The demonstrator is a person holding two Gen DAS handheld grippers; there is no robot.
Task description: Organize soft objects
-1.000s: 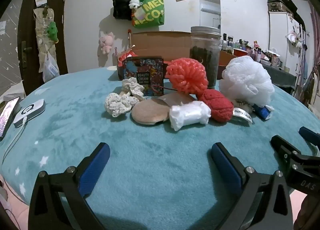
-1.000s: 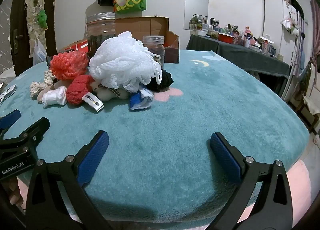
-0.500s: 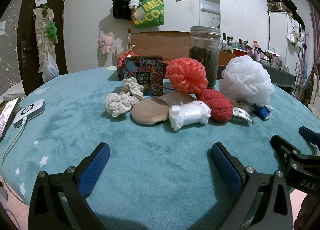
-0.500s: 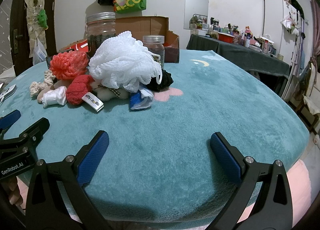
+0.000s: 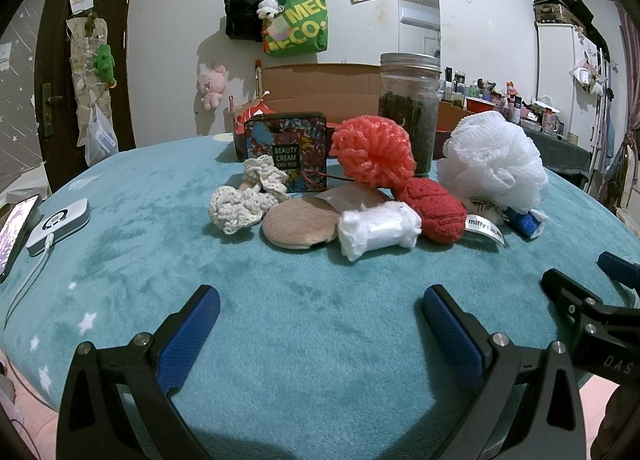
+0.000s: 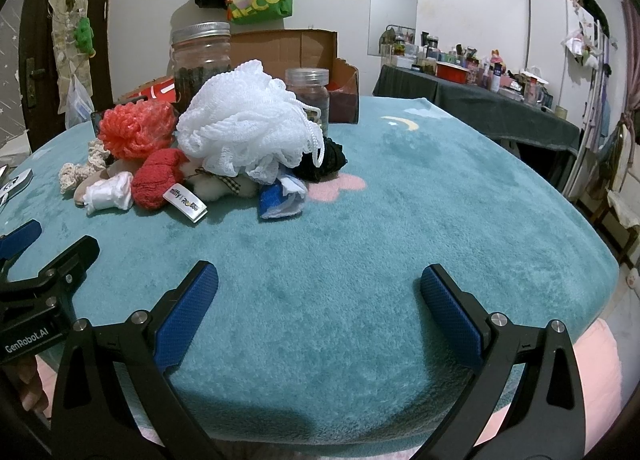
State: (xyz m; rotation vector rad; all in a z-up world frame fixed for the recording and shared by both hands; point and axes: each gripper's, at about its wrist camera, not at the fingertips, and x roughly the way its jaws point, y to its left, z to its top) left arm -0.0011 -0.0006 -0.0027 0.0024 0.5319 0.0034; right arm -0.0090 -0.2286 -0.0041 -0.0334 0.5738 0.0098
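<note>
A pile of soft things lies on the teal blanket: a white mesh puff [image 5: 494,162] [image 6: 248,128], an orange puff [image 5: 372,154] [image 6: 134,130], a red knit ball [image 5: 434,208] [image 6: 158,178], a white roll [image 5: 378,228] [image 6: 108,192], a tan round pad [image 5: 300,224], cream crochet pieces [image 5: 244,200], a blue-white cloth [image 6: 282,198] and a black knit piece [image 6: 326,160]. My left gripper [image 5: 320,316] is open and empty, short of the pile. My right gripper [image 6: 318,292] is open and empty over bare blanket, right of the pile.
Behind the pile stand a tall glass jar [image 5: 408,108], a smaller jar [image 6: 308,94], a "Beauty Cream" tin [image 5: 288,154] and a cardboard box [image 5: 320,86]. A phone and a white charger [image 5: 60,226] lie at the left. The table edge drops off at the right [image 6: 600,260].
</note>
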